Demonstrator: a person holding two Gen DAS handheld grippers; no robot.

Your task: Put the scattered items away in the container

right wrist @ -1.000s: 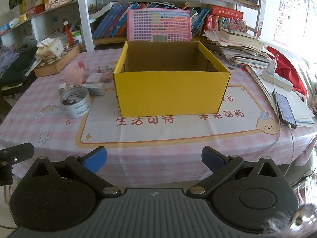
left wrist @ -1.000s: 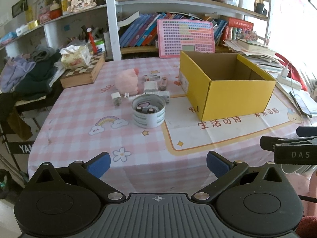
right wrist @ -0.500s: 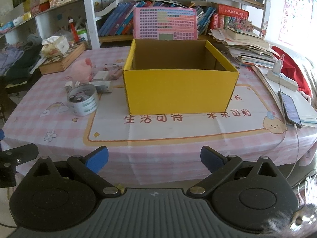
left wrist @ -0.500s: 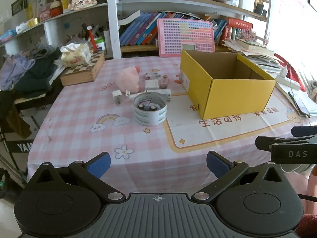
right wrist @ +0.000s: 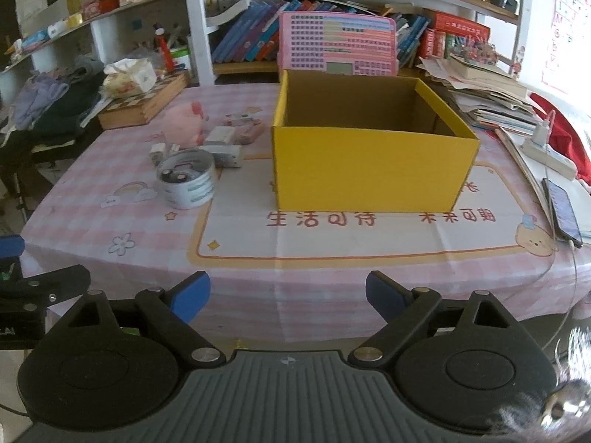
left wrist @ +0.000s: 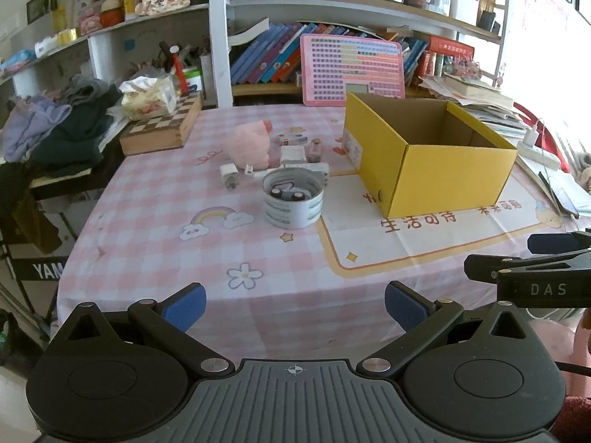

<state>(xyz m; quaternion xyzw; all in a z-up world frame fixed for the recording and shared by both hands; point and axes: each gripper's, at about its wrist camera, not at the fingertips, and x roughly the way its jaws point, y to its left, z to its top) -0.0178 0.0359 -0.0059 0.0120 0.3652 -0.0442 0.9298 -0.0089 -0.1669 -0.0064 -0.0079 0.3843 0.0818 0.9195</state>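
Observation:
A yellow cardboard box (left wrist: pixel 454 181) (right wrist: pixel 373 173) stands open on the pink checked table. Left of it lie a wide tape roll (left wrist: pixel 293 203) (right wrist: pixel 186 182) with small batteries inside, a pink plush toy (left wrist: pixel 248 144) (right wrist: pixel 183 120), a white charger plug (left wrist: pixel 229 174), a white adapter (left wrist: pixel 293 155) and other small pieces. My left gripper (left wrist: pixel 294 304) hangs open at the table's near edge, nothing between its fingers. My right gripper (right wrist: pixel 287 293) sits at the near edge facing the box; its jaws are closing with nothing between them.
A chessboard box (left wrist: pixel 162 125) with a tissue pack lies at the far left, clothes (left wrist: pixel 55 129) beside it. A pink keyboard toy (left wrist: pixel 351 70) leans on the bookshelf. Papers, a power strip (right wrist: pixel 550 155) and a phone (right wrist: pixel 563 212) lie at the right.
The right view has shifted so the box and items now sit further right and nearer. Its blue fingertips stand slightly closer together. The left view is nearly unchanged.

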